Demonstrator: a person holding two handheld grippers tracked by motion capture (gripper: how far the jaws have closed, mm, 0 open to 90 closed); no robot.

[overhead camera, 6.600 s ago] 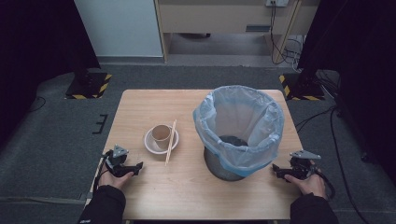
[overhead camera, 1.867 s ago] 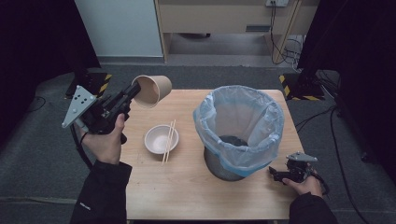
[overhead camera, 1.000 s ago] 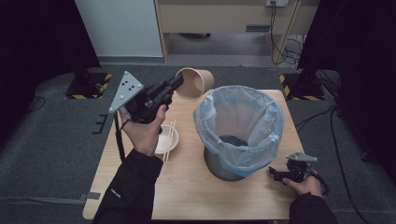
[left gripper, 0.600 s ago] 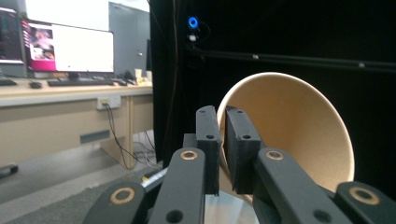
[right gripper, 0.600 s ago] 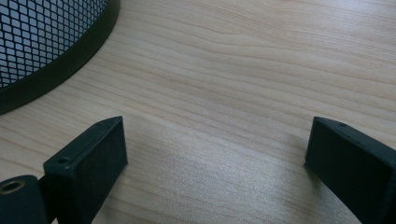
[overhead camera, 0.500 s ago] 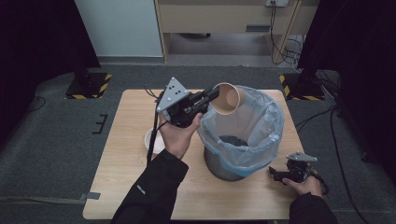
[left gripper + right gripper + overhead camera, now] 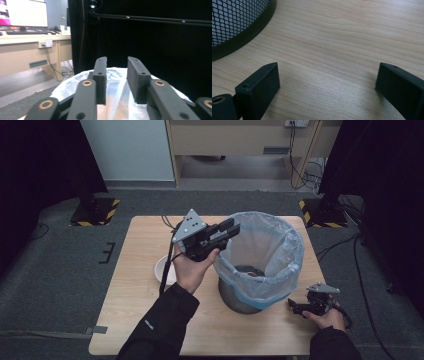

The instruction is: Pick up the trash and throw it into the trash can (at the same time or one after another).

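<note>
The wooden counter [image 7: 150, 320] carries one waste bin [image 7: 240, 297], the biggest thing on it: a black wire-mesh basket with a solid dark base band, lined with one pale blue plastic bag [image 7: 272, 247] whose edge is folded out over the rim. Down inside the liner, on the dark bottom, lies one brown paper cup [image 7: 251, 274], seen only in part from above, so how it lies cannot be told. In the right gripper view the mesh and base band of the bin stand at the upper left, apart from the jaws.

Left of the bin stands one white bowl [image 7: 161, 269], half hidden behind the left forearm; what it holds cannot be told.

There are two grippers. The left gripper [image 7: 231, 228] is held above the counter at the near-left rim of the bin, its jaws pointing over the bag's mouth. Its jaws have just been opening; in the left gripper view they stand a little apart with nothing between them, the crumpled liner below and beyond. The right gripper [image 7: 291, 306] rests on the counter right of the bin's foot, in the person's right hand [image 7: 327, 317]; its jaws are spread wide over bare wood, gripping nothing.

No readable writing shows on the bin, bag, cup or bowl.
</note>
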